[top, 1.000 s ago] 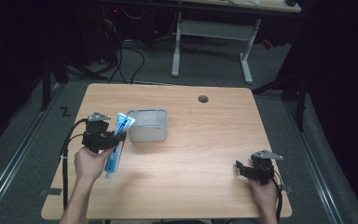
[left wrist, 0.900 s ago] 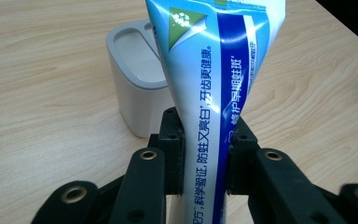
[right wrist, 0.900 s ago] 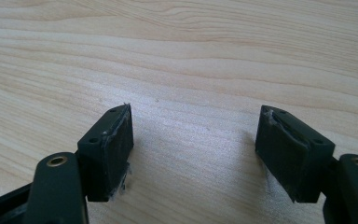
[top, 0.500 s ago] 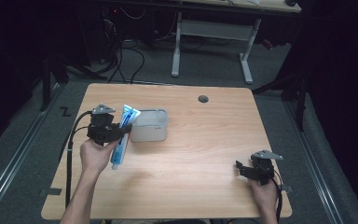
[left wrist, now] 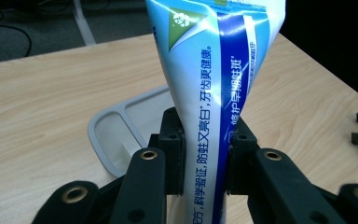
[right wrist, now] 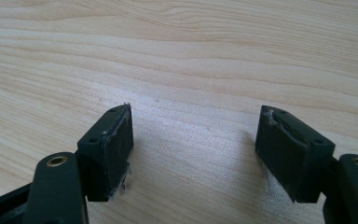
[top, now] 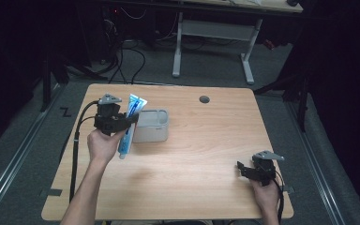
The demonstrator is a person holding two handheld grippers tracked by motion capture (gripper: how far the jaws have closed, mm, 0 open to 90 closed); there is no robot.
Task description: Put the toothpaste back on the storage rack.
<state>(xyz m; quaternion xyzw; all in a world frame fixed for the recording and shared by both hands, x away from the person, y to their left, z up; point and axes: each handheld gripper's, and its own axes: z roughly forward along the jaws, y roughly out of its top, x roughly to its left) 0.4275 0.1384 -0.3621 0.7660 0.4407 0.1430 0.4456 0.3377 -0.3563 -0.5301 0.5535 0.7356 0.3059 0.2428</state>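
Your left gripper [top: 130, 118] clamps the blue-and-white plastic toothpaste tube [top: 129, 125] mid-body, just beside the grey rectangular plastic tray [top: 152, 125]; your right gripper [top: 240, 168] rests released, jaws apart, nothing between.

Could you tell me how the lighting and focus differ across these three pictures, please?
High view: table lit, surroundings nearly black. Left gripper view: sharp, with glare streaks on the toothpaste tube; grey tray behind it. Right gripper view: even light, soft shadows under the right gripper.
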